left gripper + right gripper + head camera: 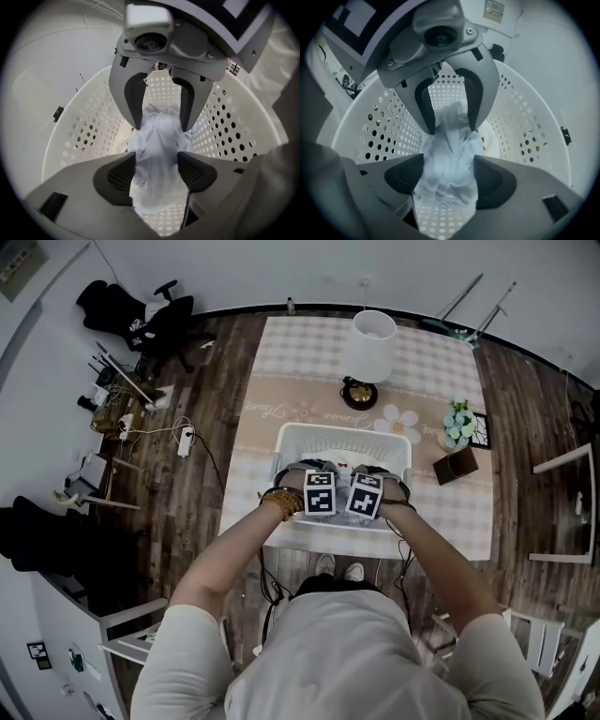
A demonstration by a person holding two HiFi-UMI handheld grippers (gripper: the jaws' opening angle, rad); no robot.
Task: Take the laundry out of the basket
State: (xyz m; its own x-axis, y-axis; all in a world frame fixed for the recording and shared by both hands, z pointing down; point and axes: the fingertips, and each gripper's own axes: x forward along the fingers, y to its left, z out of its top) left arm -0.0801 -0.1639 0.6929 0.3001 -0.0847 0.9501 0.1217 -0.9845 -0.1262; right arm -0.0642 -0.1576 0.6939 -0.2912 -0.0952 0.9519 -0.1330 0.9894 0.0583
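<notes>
Jaws stand wide on my left gripper (156,163) and right gripper (449,165), both straddling the cloth (157,136) at mid-frame, down in the basket (342,430); I judge nothing is out yet.

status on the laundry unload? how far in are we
Done: nothing yet; no laundry shows outside the basket. In hand: the left tool and right tool are both down inside it, jaws open around one pale cloth, not clamped. Left: close, lift that cloth out, then the rest, such as the red-marked piece beside it.
</notes>
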